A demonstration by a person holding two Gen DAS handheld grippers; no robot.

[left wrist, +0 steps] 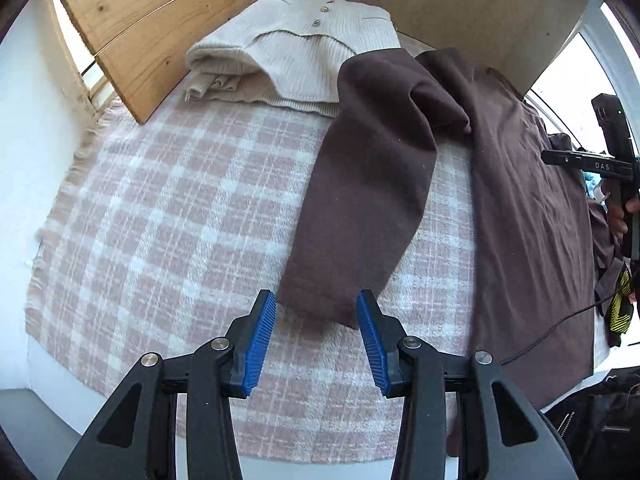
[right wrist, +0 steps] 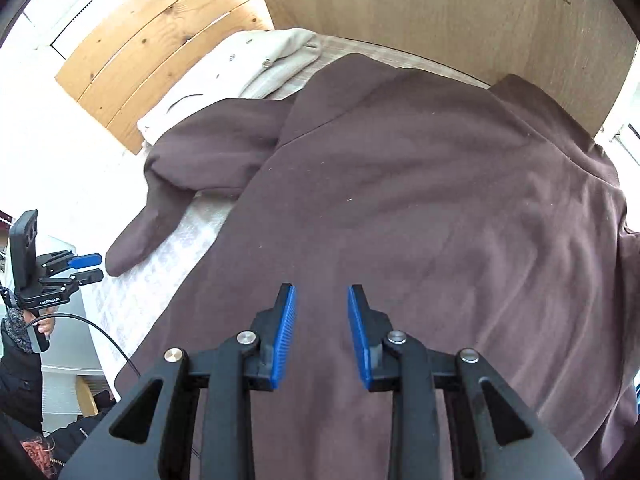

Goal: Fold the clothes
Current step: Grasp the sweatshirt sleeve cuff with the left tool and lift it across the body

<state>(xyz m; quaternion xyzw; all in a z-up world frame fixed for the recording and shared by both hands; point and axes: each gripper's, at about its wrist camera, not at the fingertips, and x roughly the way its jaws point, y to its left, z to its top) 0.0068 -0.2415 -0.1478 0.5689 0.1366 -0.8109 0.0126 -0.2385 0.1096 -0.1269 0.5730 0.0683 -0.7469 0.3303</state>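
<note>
A dark brown long-sleeved garment (right wrist: pixel 420 208) lies spread on a pink and white plaid blanket (left wrist: pixel 168 216). Its left sleeve (left wrist: pixel 360 216) lies stretched out over the blanket towards me. My left gripper (left wrist: pixel 316 304) is open and empty, hovering just above the cuff end of that sleeve. It also shows at the left edge of the right wrist view (right wrist: pixel 86 268). My right gripper (right wrist: pixel 322 296) is open and empty above the garment's body. A folded cream knit cardigan (left wrist: pixel 304 60) lies at the far end of the blanket.
Wooden boards (left wrist: pixel 132 28) stand behind the blanket at the far left, and a wooden panel (right wrist: pixel 460 16) at the far side. A black cable (left wrist: pixel 560 320) runs over the brown garment's right edge. Dark clothes (right wrist: pixel 52 440) lie low at the left.
</note>
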